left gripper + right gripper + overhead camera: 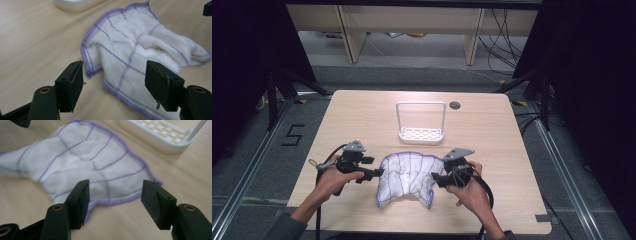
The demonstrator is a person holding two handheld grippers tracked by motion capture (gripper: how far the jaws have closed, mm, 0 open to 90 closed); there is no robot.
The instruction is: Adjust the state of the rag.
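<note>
**Cloth Lying Loose Between Two Parted Grippers**

The jaws of the left gripper (113, 85) are seen standing wide apart, with nothing pressed between the pads; a hemmed edge of the cloth (135, 57) is framed in the gap beyond them, lying on the table. The jaws of the right gripper (115, 200) are likewise held apart and empty, with a purple-edged corner of the cloth (82, 162) lying just past them.

From the high view, the left gripper (374, 173) is found just beside the cloth's left edge and the right gripper (438, 180) just beside its right edge, each held in a hand coming in from the bottom. The cloth (407, 177), white with thin purple lines and a purple hem, is spread rumpled on the wooden table (362, 115), near the front edge and between the two grippers. A white rack (421, 134) with a slotted base and an upright frame is placed behind the cloth, apart from it, toward the middle of the table.
</note>
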